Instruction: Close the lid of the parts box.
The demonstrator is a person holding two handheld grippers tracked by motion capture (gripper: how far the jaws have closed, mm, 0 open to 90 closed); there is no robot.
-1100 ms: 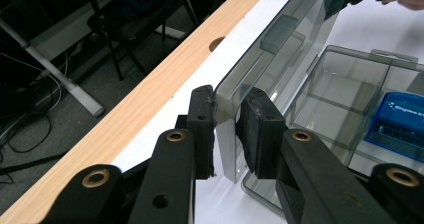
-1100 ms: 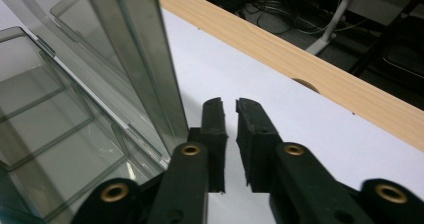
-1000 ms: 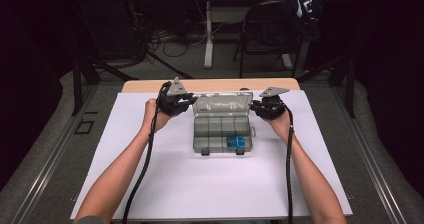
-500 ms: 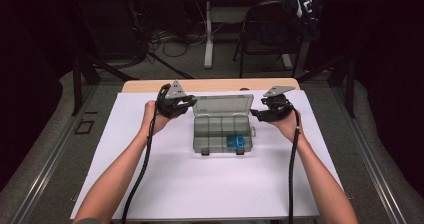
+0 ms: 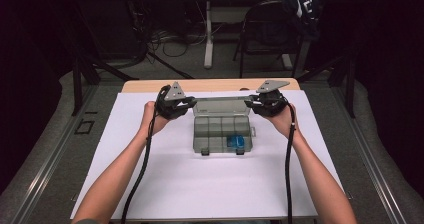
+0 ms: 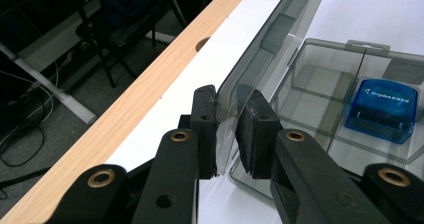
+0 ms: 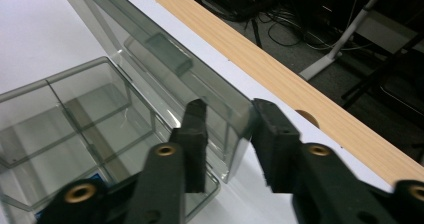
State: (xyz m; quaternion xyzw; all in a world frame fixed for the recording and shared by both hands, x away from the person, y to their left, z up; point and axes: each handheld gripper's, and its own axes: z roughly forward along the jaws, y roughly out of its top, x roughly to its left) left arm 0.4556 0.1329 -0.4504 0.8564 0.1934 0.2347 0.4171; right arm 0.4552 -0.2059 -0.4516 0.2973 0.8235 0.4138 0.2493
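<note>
Roughly centred on white table cover: smoky clear organizer box, lid raised along far side near wooden table edge. Left gripper narrow, clamped on lid's left corner, pads pressing it. Right gripper at lid's right corner, jaws just closing, corner between them; contact hard to tell. Blue item in near-right compartment, partly cut off in right gripper view. Plenty of bare cover left, right, near. Far floor dark, cables barely readable.
</note>
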